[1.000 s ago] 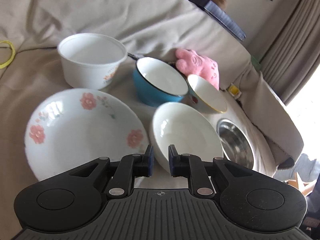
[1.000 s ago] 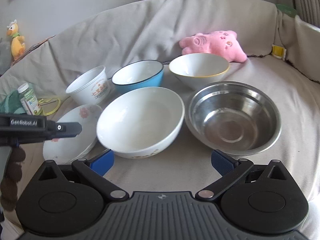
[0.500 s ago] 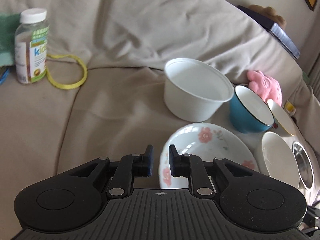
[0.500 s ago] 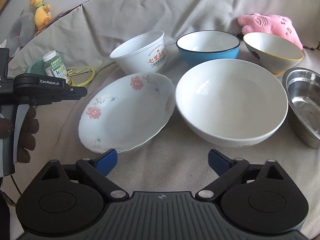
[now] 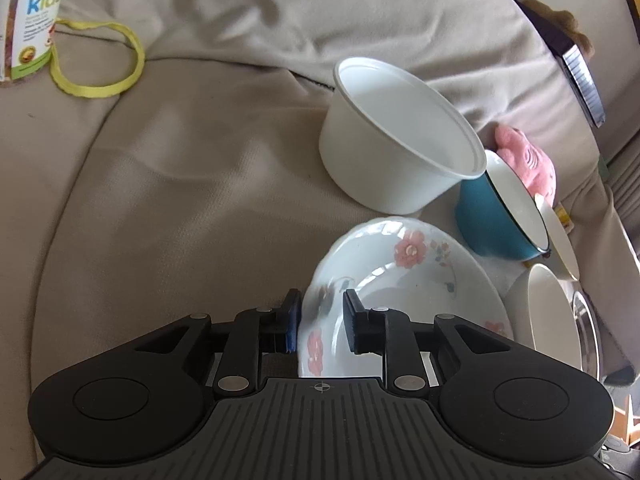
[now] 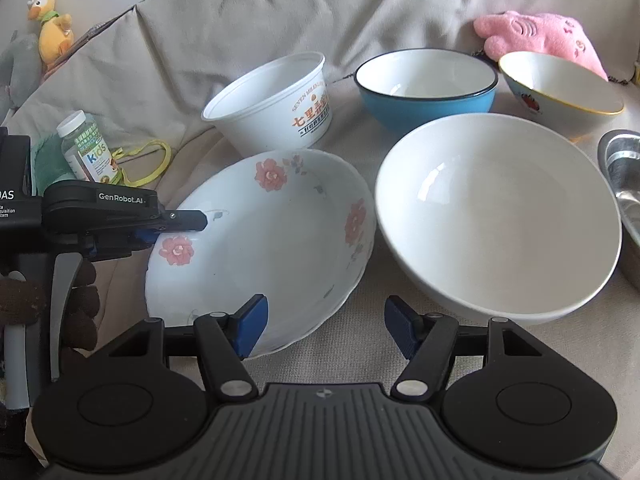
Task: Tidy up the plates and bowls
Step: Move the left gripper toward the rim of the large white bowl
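A white plate with pink flowers (image 6: 272, 240) lies on the beige sofa cover, leaning on a large white bowl (image 6: 500, 220) to its right. My left gripper (image 5: 320, 308) straddles the plate's (image 5: 400, 280) left rim with its jaws opening. One finger is inside the plate and one outside, and the pads are not pressing. From the right wrist view the left gripper (image 6: 176, 229) sits at the plate's left edge, held by a gloved hand. My right gripper (image 6: 326, 316) hovers at the plate's near rim. Its jaws are closing, with only cloth and the plate's edge below them.
Behind the plate stand a white plastic tub (image 6: 276, 108), a blue bowl (image 6: 424, 92) and a yellow-rimmed bowl (image 6: 560, 96). A steel bowl (image 6: 624, 184) is at the right edge. A pink plush (image 6: 540, 36), a vitamin bottle (image 6: 86, 148) and a yellow band (image 5: 100, 60) lie nearby.
Both grippers have moved left and come down toward the flowered plate. The left jaws, shut before, have parted around its rim. The right jaws have narrowed from wide open.
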`<action>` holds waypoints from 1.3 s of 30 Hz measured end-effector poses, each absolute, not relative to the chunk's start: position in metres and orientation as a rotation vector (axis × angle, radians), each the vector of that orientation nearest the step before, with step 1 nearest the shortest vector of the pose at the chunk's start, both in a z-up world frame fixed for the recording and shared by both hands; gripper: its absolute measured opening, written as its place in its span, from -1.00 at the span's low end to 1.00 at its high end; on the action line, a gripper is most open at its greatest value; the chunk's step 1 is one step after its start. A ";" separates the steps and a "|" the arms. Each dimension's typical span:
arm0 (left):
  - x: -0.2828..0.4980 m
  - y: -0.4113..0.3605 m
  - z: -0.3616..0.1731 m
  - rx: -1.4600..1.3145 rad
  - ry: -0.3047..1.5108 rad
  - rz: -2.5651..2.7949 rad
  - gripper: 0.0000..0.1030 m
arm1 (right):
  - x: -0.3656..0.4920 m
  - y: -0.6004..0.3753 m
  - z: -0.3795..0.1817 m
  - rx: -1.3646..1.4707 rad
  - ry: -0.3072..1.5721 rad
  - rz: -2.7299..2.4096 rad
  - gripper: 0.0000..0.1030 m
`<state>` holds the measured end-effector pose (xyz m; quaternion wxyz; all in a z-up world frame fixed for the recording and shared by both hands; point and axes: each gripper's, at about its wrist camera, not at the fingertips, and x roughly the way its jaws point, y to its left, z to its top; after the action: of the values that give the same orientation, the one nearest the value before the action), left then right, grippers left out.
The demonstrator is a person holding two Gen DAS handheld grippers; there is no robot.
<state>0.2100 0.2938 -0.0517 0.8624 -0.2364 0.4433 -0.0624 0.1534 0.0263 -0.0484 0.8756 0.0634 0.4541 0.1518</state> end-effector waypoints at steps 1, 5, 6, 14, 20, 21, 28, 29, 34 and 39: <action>0.208 0.294 -0.051 -0.488 0.928 -0.133 -0.50 | 0.154 0.030 -0.050 0.133 0.949 0.325 0.28; 0.201 0.302 -0.046 -0.508 0.913 -0.141 -0.47 | 0.150 0.050 -0.046 0.082 0.916 0.343 0.34; 0.199 0.305 -0.045 -0.506 0.907 -0.131 -0.47 | 0.150 0.053 -0.046 0.076 0.916 0.356 0.34; 0.188 0.324 -0.025 -0.507 0.831 -0.020 -0.48 | 0.144 0.057 -0.047 0.103 0.918 0.465 0.34; 0.183 0.295 0.007 -0.429 0.737 -0.065 -0.48 | 0.126 0.009 -0.043 0.148 0.919 0.448 0.49; 0.183 0.282 0.011 -0.413 0.738 -0.123 -0.48 | 0.122 -0.004 -0.043 0.164 0.922 0.439 0.49; 0.222 0.172 0.026 -0.344 0.827 -0.411 -0.48 | 0.100 -0.092 -0.028 0.247 0.850 0.305 0.46; 0.233 0.157 0.024 -0.307 0.849 -0.399 -0.48 | 0.101 -0.102 -0.024 0.259 0.833 0.285 0.34; 0.274 0.113 0.007 -0.161 0.884 -0.340 -0.48 | 0.118 -0.142 -0.025 0.389 0.826 0.178 0.09; 0.286 0.101 -0.013 -0.192 0.911 -0.405 -0.48 | 0.147 -0.142 -0.041 0.504 0.862 0.145 0.09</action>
<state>0.2856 0.1007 -0.0129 0.8739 -0.0919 0.4362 -0.1941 0.1469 -0.1421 -0.0407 0.8756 0.2412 0.4128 0.0693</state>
